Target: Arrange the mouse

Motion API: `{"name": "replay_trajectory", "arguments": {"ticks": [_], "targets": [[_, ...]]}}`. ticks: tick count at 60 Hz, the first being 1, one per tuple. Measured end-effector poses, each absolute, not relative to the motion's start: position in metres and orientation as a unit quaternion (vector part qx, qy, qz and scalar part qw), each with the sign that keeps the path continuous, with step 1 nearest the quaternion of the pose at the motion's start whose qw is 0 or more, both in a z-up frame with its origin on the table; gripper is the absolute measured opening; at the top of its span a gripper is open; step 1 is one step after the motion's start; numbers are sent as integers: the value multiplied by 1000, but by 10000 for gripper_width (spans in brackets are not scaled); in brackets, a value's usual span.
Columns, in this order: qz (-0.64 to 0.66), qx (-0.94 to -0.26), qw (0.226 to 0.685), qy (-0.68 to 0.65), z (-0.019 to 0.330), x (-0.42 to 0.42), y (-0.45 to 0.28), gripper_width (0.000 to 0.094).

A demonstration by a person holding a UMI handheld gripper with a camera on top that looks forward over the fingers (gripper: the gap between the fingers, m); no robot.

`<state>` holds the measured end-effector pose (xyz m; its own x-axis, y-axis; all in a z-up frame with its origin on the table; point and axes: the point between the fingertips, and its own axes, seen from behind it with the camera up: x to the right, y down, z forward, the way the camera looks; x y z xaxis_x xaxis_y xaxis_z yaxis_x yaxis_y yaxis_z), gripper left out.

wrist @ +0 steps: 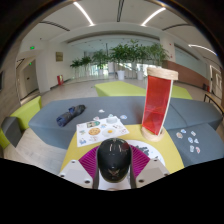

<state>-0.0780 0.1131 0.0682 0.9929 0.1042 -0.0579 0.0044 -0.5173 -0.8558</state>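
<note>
Closest to me is the black mouse (pixel 114 160), sitting between the fingers of my gripper (pixel 113 163) on the yellow table (pixel 170 152). The magenta pads (pixel 87 161) show at both sides of it, but its body covers the place where they would meet it, so I cannot tell if they press on it or leave a gap. Just beyond the mouse lies a printed sheet (pixel 101 127) with small pictures I cannot make out. To its right a red stand (pixel 156 104) is upright. Behind are grey sofas (pixel 52 122) and green plants (pixel 120 55).
</note>
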Motion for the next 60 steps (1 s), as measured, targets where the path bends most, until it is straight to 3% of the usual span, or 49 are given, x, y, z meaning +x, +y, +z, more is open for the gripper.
{"name": "replay_trajectory", "arguments": {"ticks": [6, 11, 14, 21, 25, 26, 29, 42, 60], "targets": [[2, -897, 440, -34, 7, -36, 114, 422], [21, -908, 416, -41, -16, -37, 102, 423], [34, -905, 423, -33, -16, -38, 105, 429], [31, -914, 403, -35, -13, -37, 103, 578], [4, -916, 396, -57, -3, -34, 92, 838], [0, -914, 401, -65, 3, -36, 90, 858], [-11, -905, 417, -84, 24, -38, 78, 816], [28, -887, 457, -65, 104, -61, -23, 835], [50, -873, 485, -33, 144, -74, -137, 833]]}}
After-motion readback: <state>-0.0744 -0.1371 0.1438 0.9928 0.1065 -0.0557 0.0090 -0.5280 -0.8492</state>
